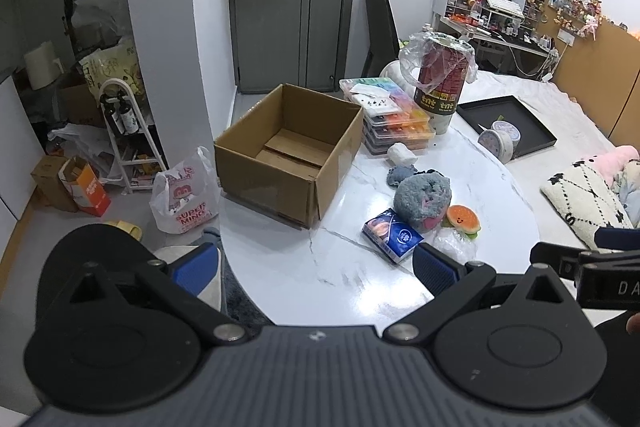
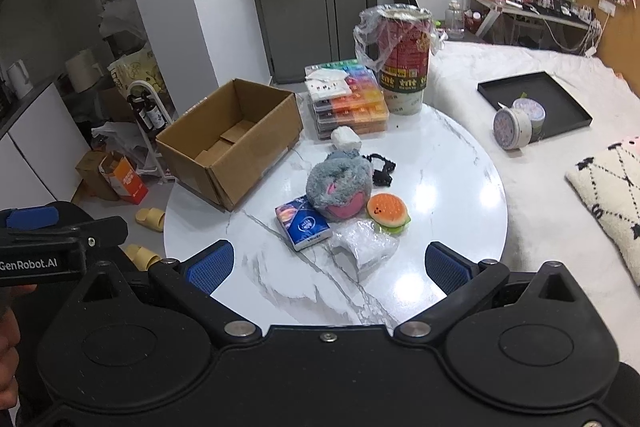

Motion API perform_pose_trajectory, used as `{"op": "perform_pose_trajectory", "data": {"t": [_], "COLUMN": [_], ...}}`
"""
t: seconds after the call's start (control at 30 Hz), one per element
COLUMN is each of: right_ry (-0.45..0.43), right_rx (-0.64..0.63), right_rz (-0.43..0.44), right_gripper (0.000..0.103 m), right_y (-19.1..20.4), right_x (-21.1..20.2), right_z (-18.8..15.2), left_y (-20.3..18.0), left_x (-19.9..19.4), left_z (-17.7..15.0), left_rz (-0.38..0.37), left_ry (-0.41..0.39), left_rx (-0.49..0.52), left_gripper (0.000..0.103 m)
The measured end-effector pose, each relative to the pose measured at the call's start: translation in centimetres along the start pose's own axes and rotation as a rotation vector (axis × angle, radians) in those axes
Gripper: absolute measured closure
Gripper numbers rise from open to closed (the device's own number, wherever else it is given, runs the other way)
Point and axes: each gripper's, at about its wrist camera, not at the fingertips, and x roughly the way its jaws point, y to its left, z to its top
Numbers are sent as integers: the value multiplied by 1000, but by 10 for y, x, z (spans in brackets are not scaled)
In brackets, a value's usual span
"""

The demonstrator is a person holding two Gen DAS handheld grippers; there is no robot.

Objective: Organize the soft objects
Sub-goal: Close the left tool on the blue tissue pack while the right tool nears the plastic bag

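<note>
So basically nothing is sorted yet, as far as I can tell. From the left wrist view, the cardboard box [image 1: 288, 151] sits at the left edge of the round white surface [image 1: 360, 279] and looks empty apart from its own bottom flaps. All the soft stuff sits outside it, in a cluster to its right: the grey plush toy [image 1: 422, 199], the squishy burger [image 1: 464, 219] touching it, a blue tissue pack [image 1: 392, 235] just in front, a crinkly clear bag [image 1: 456, 245], and a small white squishy thing [image 1: 402, 153] further back by the stacked colourful cases [image 1: 396, 119]. The left tongs [image 1: 316, 267] hang over the near edge of the surface, spread wide apart, with nothing between them and nothing touching.

Over to the right wrist view, same story. The box [image 2: 232, 143] has nothing soft in it, and the plush toy [image 2: 340, 187], burger [image 2: 388, 211], tissue pack [image 2: 303, 223] and clear bag [image 2: 366, 247] sit together mid-surface, with a small black item [image 2: 380, 171] just behind them that I can't make out. The right tongs [image 2: 328, 263] are also wide apart and empty, hovering near the clear bag but clear of it.

My guess is the box is where it all goes, so the whole job is ahead.
</note>
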Motion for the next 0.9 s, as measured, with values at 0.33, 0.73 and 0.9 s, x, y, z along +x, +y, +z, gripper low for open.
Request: {"op": "perform_pose_trajectory", "data": {"t": [0.33, 0.73, 0.9], "right_ry": [10, 8, 21], "right_rx": [54, 86, 96], "right_rz": [24, 29, 45], "right_gripper": [0, 1, 10], "right_y": [-19, -40, -49], "right_x": [18, 40, 54], "right_z": [1, 6, 9], "left_y": [-1, -11, -16], "left_x": [25, 58, 73], "left_z": [4, 13, 15], "left_rz": [-15, -42, -50], "left_ry": [35, 87, 104], "left_rx": [-5, -2, -10], "left_gripper": [1, 3, 3]}}
